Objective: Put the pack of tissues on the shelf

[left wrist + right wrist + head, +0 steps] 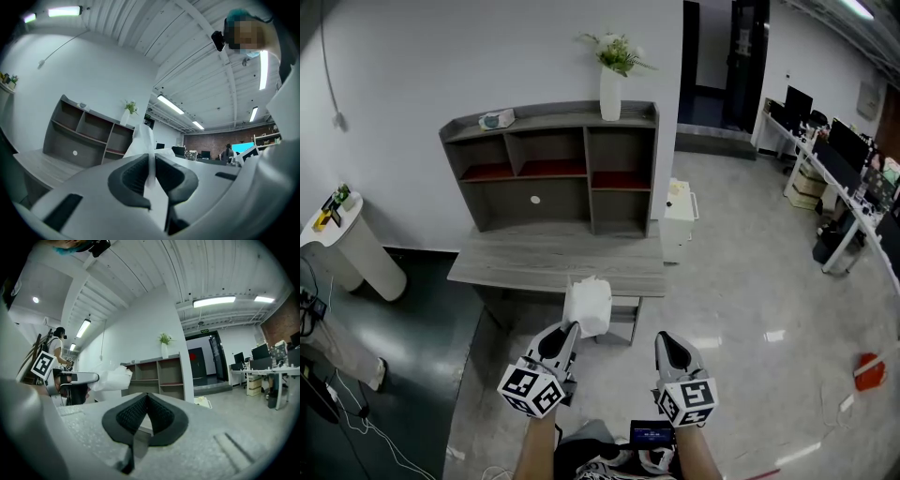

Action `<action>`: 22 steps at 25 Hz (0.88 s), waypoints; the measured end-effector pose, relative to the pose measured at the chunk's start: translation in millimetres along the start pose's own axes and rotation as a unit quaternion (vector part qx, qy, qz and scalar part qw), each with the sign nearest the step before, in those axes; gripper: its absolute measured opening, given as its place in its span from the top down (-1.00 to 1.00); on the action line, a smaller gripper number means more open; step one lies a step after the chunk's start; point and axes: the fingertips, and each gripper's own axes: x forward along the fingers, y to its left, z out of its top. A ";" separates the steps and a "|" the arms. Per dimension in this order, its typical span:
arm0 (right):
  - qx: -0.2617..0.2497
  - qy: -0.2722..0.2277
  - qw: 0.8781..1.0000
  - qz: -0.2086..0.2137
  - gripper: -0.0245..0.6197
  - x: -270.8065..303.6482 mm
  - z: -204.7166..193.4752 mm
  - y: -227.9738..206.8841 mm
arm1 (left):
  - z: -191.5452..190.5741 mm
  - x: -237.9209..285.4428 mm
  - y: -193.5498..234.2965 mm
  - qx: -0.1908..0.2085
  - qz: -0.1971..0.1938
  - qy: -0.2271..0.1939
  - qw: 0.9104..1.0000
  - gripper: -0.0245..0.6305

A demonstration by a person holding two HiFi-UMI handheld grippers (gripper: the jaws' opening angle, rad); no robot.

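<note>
White and soft-looking, the pack of tissues (588,305) hangs in the air in front of the shelf (553,169), well short of it and about level with the near edge of the grey tabletop (534,262) at the shelf's foot. Both forearms reach forward side by side, low and close to the body, with each tool aimed toward the shelf. The left hand-held gripper (572,330) is clamped on a thin edge of the pack; its dark pads (136,176) pinch the white wrapping between them. From that grip the pack juts out ahead of the jaws, its long axis roughly along their line and its free end toward the shelf. The right hand-held gripper (664,343) holds nothing, its jaws together. On top of the shelf, at its right end, stands a white vase (610,92) with green sprigs
</note>
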 end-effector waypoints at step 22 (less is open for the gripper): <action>-0.012 0.031 0.999 -0.028 0.91 231.2 0.3 -103.7 | -7.9 206.8 150.0 -0.028 -0.020 0.007 0.999 0.82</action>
